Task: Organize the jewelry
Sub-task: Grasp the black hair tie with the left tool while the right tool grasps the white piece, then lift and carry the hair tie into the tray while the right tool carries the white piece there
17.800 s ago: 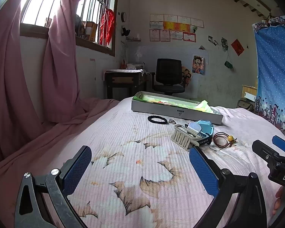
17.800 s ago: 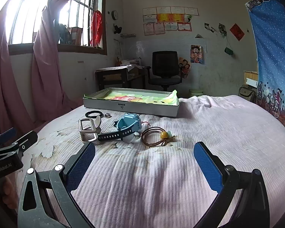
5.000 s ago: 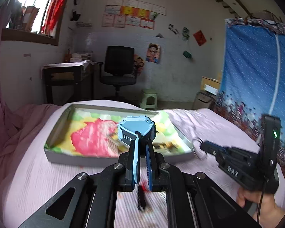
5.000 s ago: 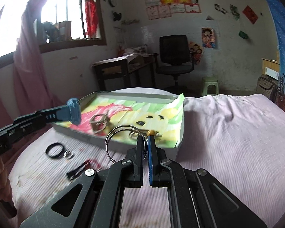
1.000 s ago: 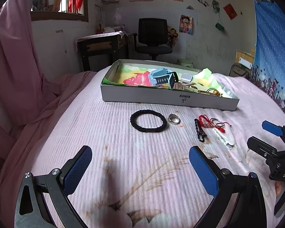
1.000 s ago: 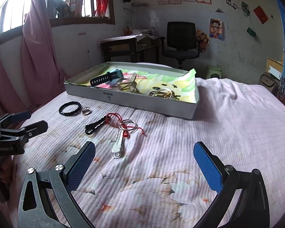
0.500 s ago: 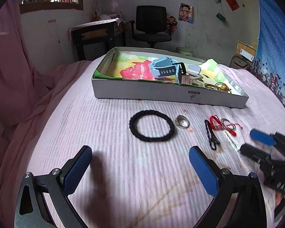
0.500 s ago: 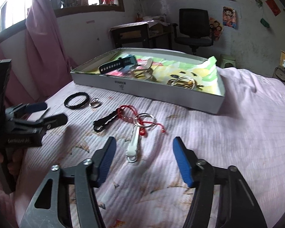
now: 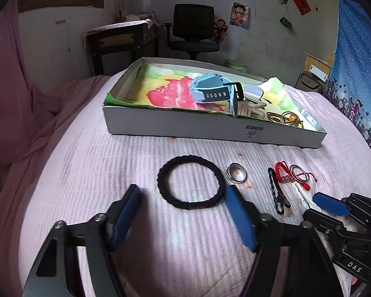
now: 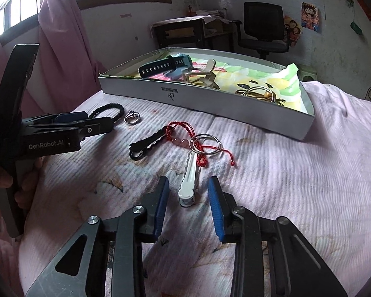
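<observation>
Pink bedspread (image 9: 91,163) | left gripper (image 9: 183,212) spread before black hair tie (image 9: 191,182) | right gripper (image 10: 188,199) spread around white hair clip (image 10: 190,178)

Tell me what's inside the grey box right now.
In the grey box: a blue watch, a beige clip, and brown hair ties with a yellow bead. Patterned paper lines it; anything under these is hidden.

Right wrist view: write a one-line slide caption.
Open right gripper straddles a white hair clip on the pink bedspread, the jewelry box beyond.
</observation>
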`<state>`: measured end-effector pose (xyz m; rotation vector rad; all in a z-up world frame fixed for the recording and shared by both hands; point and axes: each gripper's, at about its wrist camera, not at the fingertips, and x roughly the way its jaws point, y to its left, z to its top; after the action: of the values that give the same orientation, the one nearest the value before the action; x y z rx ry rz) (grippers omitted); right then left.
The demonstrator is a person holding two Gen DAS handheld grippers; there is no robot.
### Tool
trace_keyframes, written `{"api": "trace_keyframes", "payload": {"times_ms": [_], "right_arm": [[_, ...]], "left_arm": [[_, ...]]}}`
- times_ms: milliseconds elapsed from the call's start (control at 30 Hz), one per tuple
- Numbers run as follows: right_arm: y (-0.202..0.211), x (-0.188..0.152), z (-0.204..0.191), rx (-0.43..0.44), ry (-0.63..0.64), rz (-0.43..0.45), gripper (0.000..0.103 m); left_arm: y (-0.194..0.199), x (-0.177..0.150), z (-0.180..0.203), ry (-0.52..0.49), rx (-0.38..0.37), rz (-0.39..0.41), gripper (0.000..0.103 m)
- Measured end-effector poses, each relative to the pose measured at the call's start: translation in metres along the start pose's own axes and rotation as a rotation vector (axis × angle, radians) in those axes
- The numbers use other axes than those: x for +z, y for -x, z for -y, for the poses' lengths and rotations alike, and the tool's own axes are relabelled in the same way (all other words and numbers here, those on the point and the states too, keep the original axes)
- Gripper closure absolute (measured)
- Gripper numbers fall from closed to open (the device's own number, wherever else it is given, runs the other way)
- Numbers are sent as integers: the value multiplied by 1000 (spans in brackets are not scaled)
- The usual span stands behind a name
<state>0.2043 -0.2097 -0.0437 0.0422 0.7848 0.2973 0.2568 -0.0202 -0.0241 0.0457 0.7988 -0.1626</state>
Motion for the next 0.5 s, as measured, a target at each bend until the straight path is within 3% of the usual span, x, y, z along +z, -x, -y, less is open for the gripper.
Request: {"api": "trace_keyframes", "payload": {"times_ms": [133, 500], "right_arm": [[-1, -1, 0, 5, -8, -5, 77], [-4, -1, 0, 11, -14, -13, 80]], "left_arm": [[-2, -1, 1, -1, -8, 1, 51], [-2, -2, 0, 2, -19, 3, 66]]}}
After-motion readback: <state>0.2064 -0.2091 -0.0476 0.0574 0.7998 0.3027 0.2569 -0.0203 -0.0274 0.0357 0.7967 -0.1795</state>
